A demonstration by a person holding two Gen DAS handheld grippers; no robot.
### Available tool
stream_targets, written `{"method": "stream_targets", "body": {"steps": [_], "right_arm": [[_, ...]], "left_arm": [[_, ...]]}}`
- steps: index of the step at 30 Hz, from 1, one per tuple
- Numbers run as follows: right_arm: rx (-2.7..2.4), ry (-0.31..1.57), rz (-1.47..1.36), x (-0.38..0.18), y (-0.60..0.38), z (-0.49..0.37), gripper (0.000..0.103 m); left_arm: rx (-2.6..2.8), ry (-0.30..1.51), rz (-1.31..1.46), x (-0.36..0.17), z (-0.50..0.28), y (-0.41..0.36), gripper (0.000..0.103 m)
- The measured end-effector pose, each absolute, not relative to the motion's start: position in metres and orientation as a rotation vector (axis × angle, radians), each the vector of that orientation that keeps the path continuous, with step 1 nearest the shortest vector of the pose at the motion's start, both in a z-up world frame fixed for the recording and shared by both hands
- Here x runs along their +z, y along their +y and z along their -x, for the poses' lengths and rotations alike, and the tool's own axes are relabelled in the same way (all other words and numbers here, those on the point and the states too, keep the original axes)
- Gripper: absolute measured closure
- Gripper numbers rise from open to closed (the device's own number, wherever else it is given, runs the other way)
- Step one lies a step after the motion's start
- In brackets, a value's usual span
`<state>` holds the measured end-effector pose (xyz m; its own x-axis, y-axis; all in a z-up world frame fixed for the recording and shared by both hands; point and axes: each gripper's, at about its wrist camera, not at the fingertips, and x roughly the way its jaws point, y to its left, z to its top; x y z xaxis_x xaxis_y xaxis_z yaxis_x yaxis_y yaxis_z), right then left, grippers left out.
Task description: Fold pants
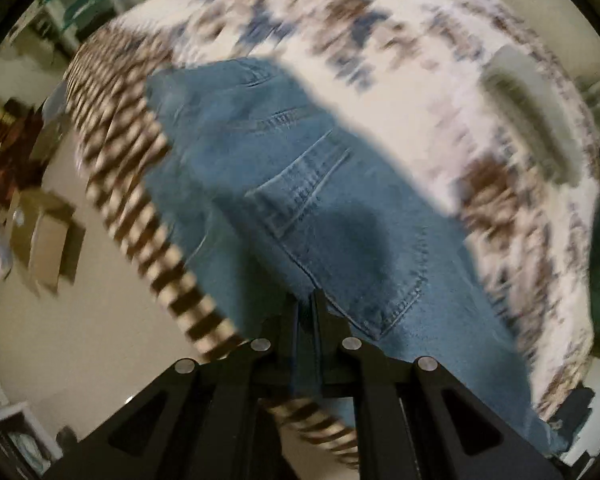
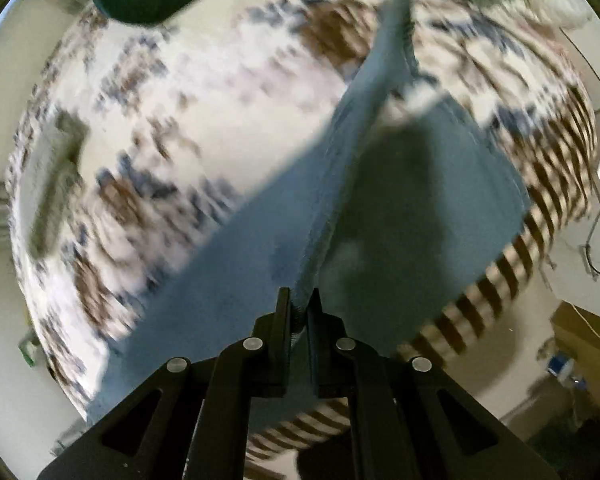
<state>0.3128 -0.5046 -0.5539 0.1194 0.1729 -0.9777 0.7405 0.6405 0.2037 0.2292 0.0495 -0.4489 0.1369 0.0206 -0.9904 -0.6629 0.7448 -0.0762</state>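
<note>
Bed: patterned cover (image 1: pixel 440 92), striped edge (image 1: pixel 140 216), blurred.
Pants: blue jeans (image 1: pixel 300 184) spread over the bed, back pocket up.
Left gripper (image 1: pixel 306 300): fingers closed tight on jeans fabric.
Right gripper (image 2: pixel 299 300): fingers pinched on a denim fold.

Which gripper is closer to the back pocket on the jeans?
Left. The left gripper pinches the jeans just below the back pocket; the right gripper grips a plain fold, no pocket visible.

A patterned bedspread (image 1: pixel 400 92) carries blue jeans (image 1: pixel 300 184) and a grey pillow (image 1: pixel 532 120).
</note>
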Motion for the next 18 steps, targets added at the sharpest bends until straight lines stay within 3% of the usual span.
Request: {"method": "stream_targets", "body": {"steps": [4,8,13,16,18], "right_arm": [[-0.504,1.497,-0.811,-0.59,-0.505,-0.278,0.097],[-0.483,1.58,-0.823,-0.631,-0.506,-0.255,0.095],[-0.44,1.525,-1.019,-0.635,-0.544,-0.214,0.065],[-0.481,1.392,-1.092,-0.615,-0.584,-0.185,0.056],[-0.515,1.327,-1.137,-0.607,-0.612,-0.174,0.056]], "left_arm": [[0.583,1.416,0.578,-0.499,-0.212,0.056,0.099],[0.572,1.437,0.557,-0.515,-0.211,0.057,0.097],[0.532,1.42,0.51,-0.491,-0.212,0.049,0.093],[0.527,1.406,0.522,-0.479,-0.21,0.05,0.073],[0.535,1.383,0.506,-0.475,-0.213,0.047,0.046]]}}
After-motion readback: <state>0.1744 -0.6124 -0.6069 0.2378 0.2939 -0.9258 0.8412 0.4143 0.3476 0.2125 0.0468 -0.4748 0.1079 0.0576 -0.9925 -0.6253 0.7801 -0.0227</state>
